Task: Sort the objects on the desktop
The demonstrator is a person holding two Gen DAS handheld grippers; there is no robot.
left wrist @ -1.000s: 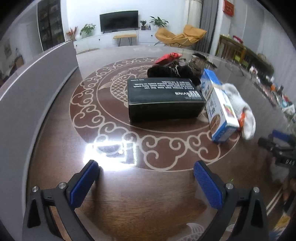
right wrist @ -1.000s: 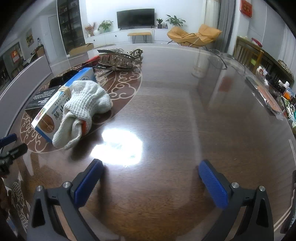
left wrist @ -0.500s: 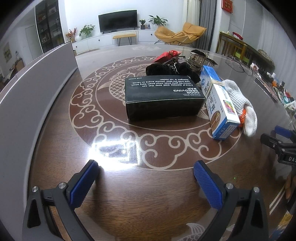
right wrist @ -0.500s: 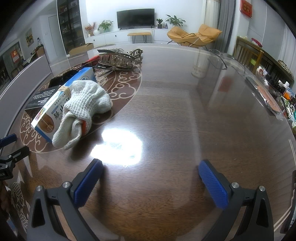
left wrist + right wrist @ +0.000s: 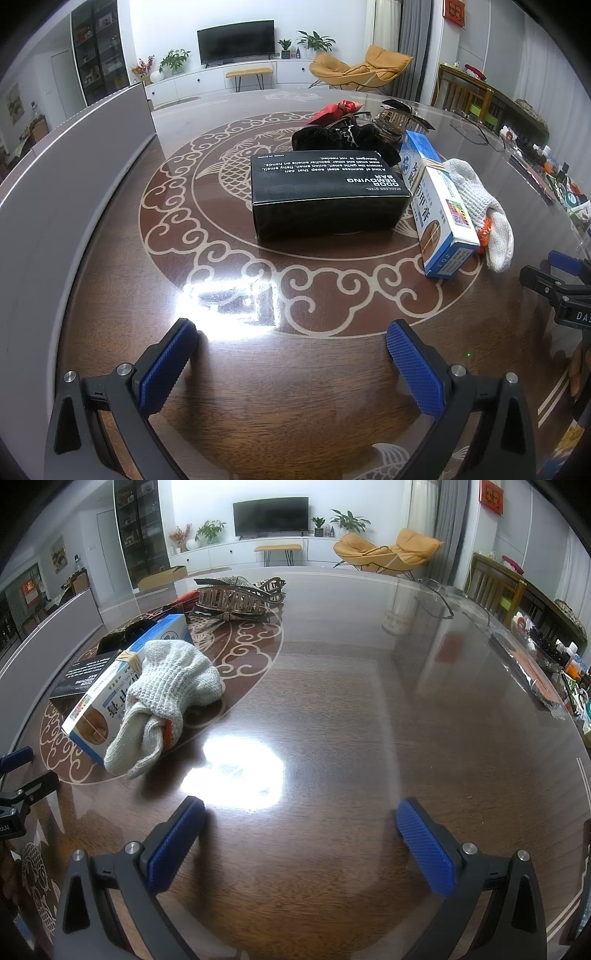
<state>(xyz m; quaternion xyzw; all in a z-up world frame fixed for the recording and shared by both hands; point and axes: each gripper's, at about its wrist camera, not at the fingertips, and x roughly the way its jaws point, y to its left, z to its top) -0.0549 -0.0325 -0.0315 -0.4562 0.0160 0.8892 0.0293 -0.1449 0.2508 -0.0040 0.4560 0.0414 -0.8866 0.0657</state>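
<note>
Two grippers, left (image 5: 290,345) and right (image 5: 301,821), hover spread wide and empty above the table (image 5: 369,720); ahead of the left sits a black soap box (image 5: 327,194), a blue carton (image 5: 437,201) beside it.

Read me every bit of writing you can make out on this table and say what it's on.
"STAINLESS STEEL" / "ODOR REMOVING BAR" / "MADE IN CHINA": top of the black box, upside down from the left wrist view.
"DA": a cut-off label on the right gripper.
Blue and white box: large Chinese characters, not clear enough to quote; its small print is blurred.
Red wall hanging: too blurred to read.
</note>
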